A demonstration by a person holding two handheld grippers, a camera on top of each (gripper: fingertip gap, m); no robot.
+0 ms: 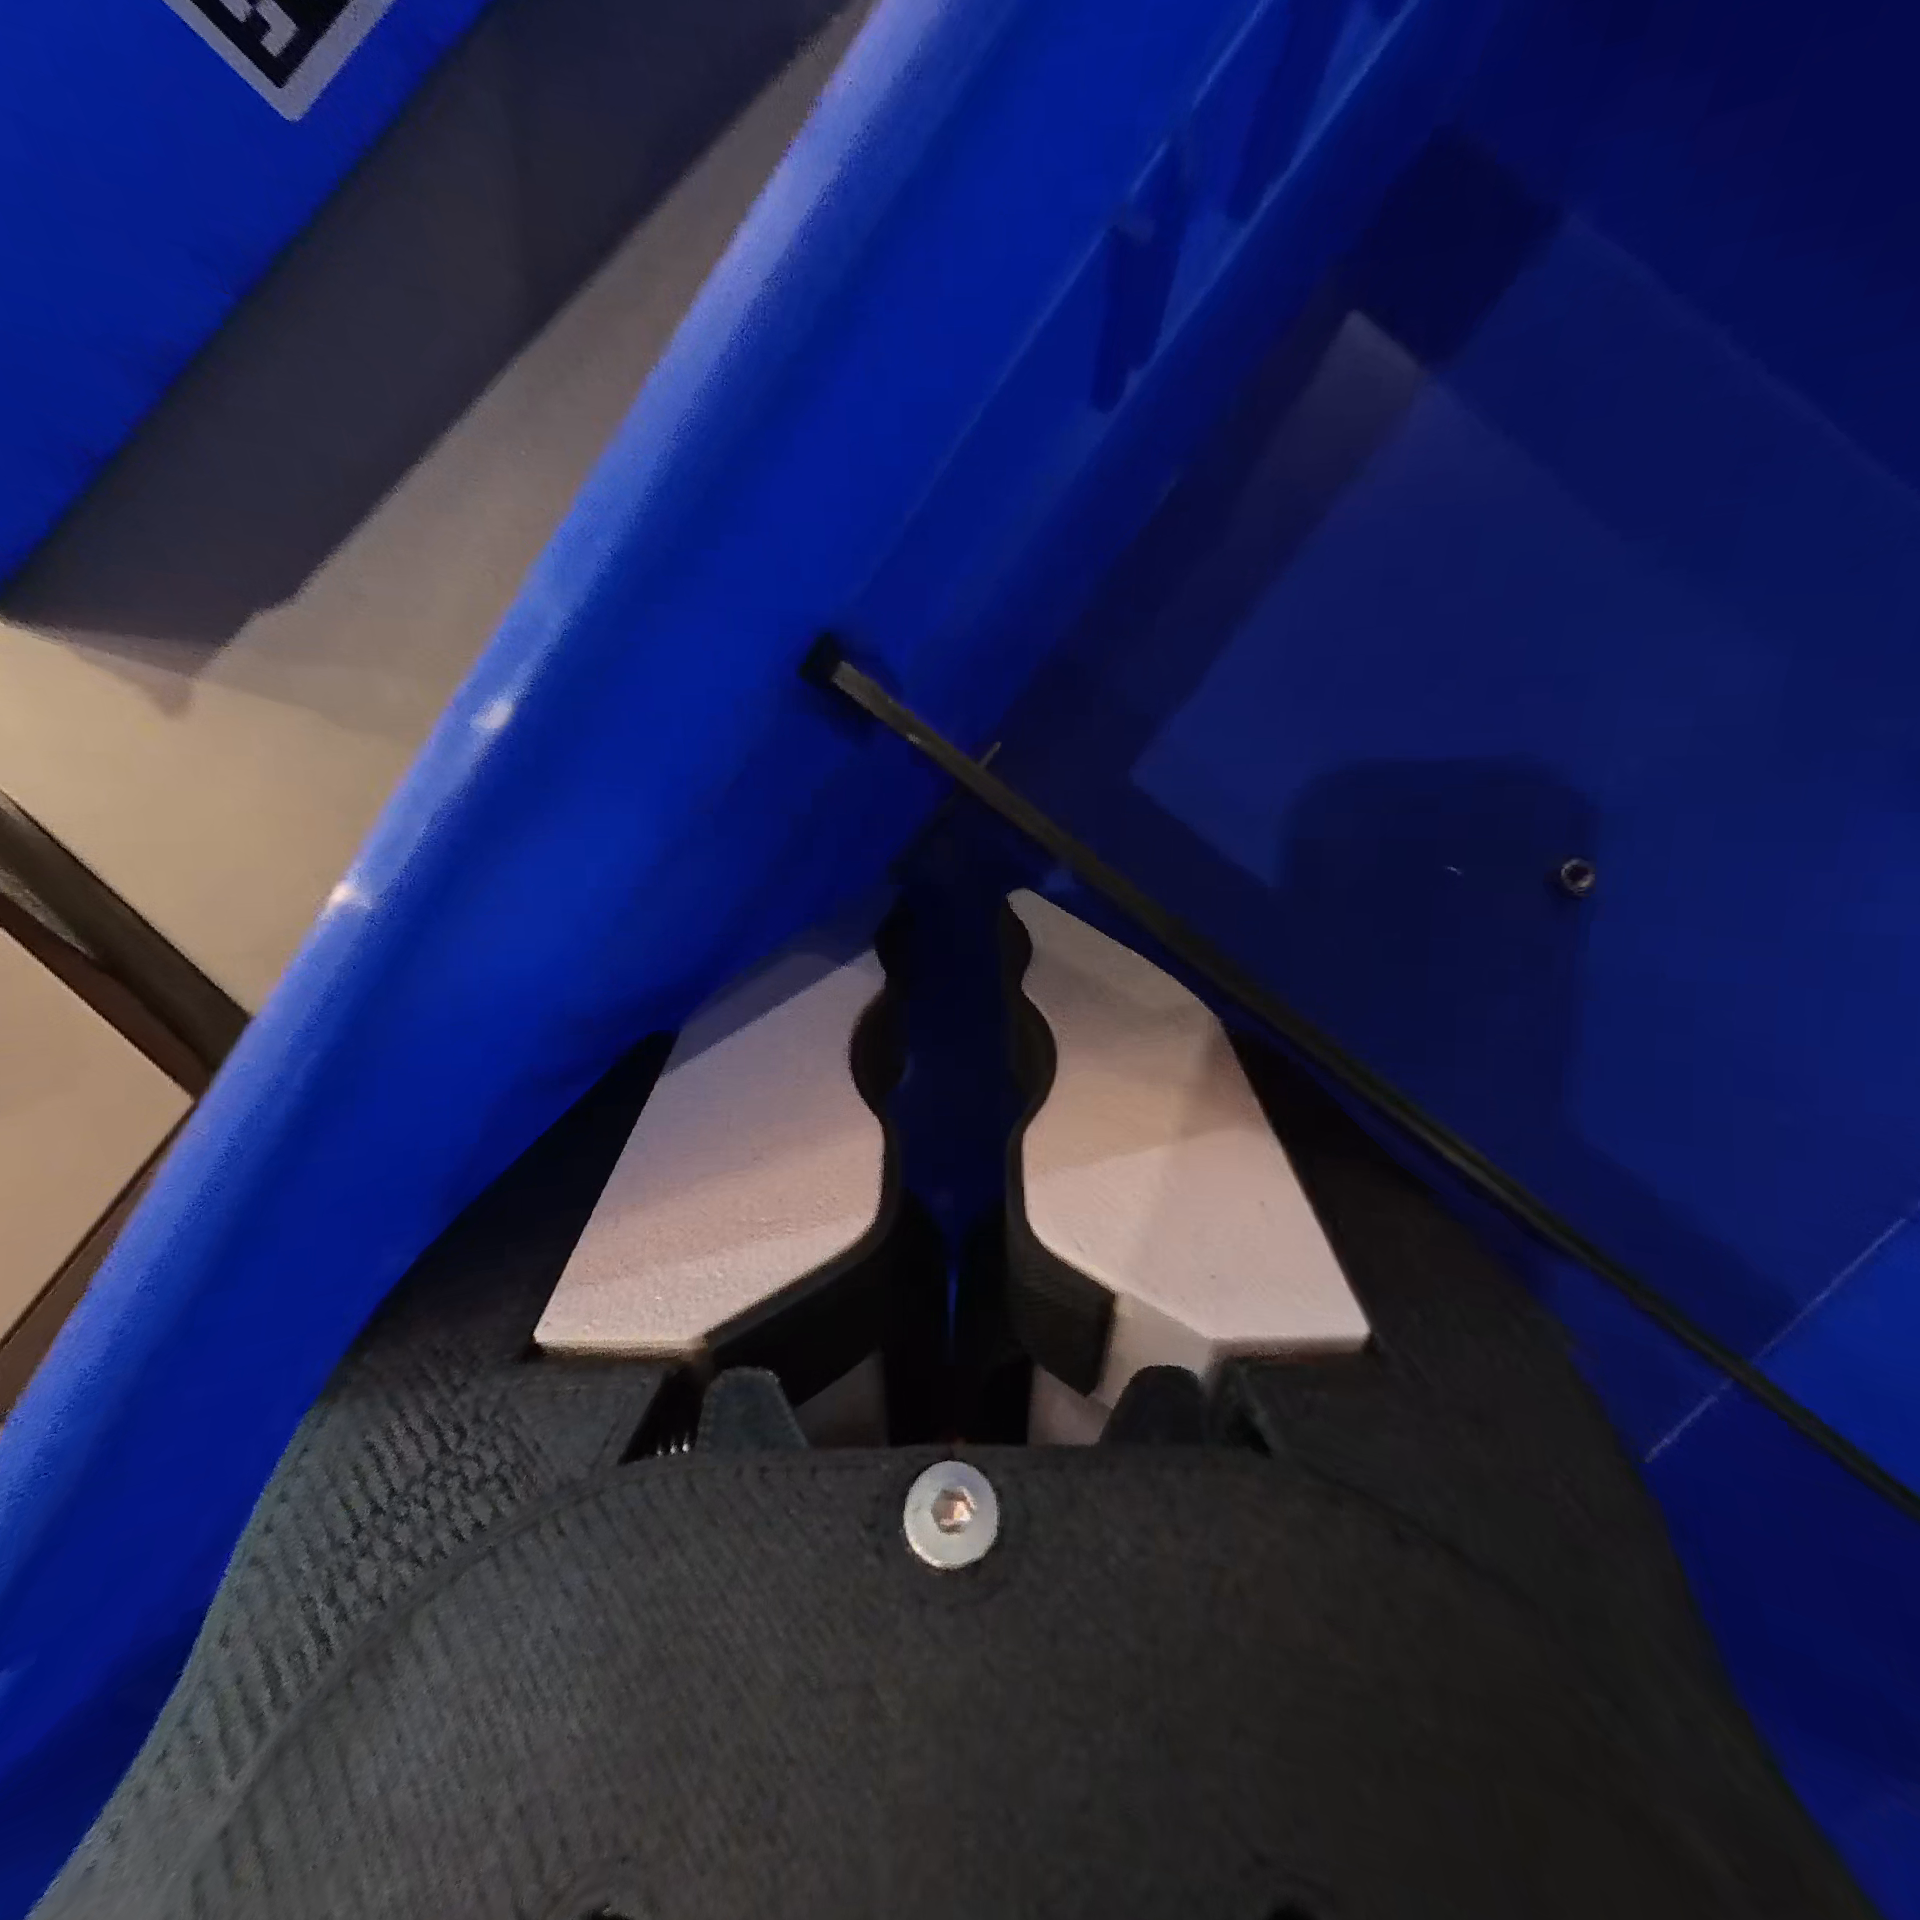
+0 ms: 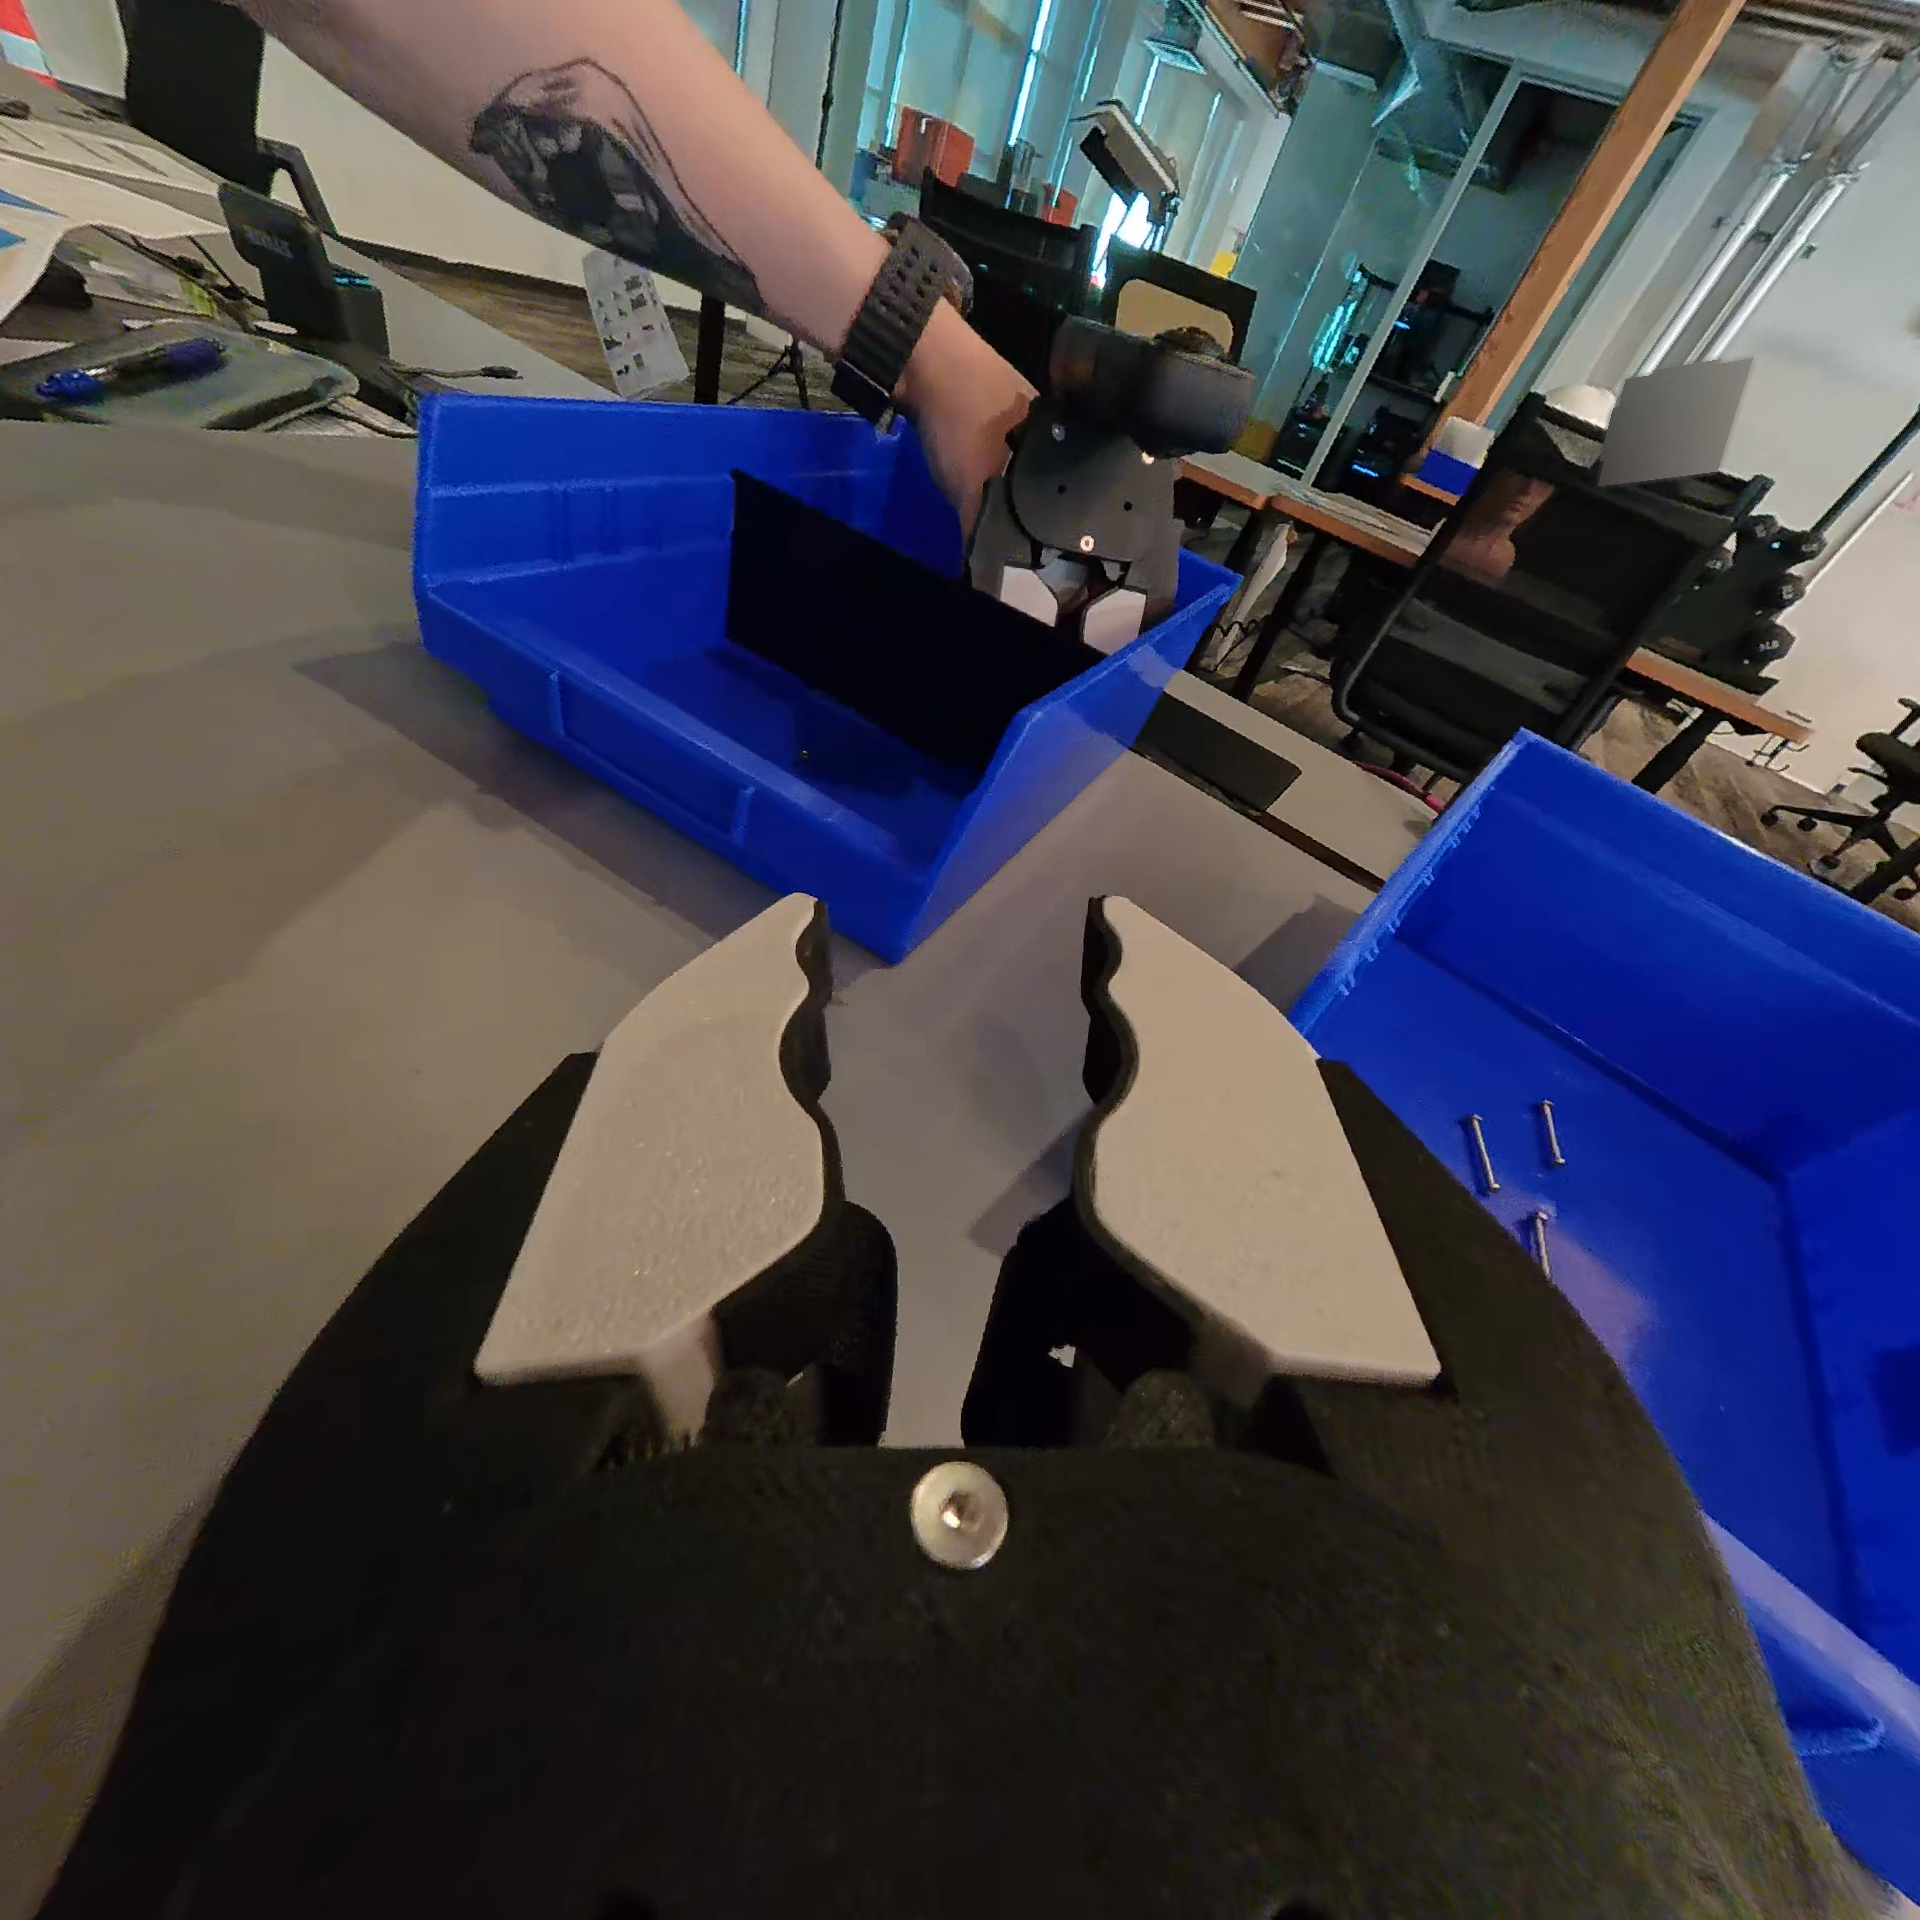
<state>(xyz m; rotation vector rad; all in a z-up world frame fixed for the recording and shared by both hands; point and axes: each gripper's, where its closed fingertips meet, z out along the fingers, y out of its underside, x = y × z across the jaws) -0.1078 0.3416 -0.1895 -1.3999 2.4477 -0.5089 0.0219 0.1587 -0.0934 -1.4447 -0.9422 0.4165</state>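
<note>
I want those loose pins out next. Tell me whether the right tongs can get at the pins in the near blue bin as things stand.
Probably yes. The right tongs are open and empty over the grey table, and the pins lie uncovered on the open bin's floor just to their right.

Pretty typical open workshop space. A grey desk [image 2: 260, 935] fills the lower half of the right wrist view. At 1 o'clock a slanted wooden beam [image 2: 1600, 197] is seen running up to an exposed ceiling with ductwork [image 2: 1455, 94], and tall windows [image 2: 1039, 73] at 12 o'clock let in cool daylight. Toward 2 o'clock a wood-topped table [image 2: 1351, 520] and a black chair [image 2: 1538, 644] are set on brownish flooring [image 2: 561, 312]. A white wall [image 2: 1829, 312] is seen at 3 o'clock, and papers [image 2: 94, 177] are spread at 10 o'clock.
</note>
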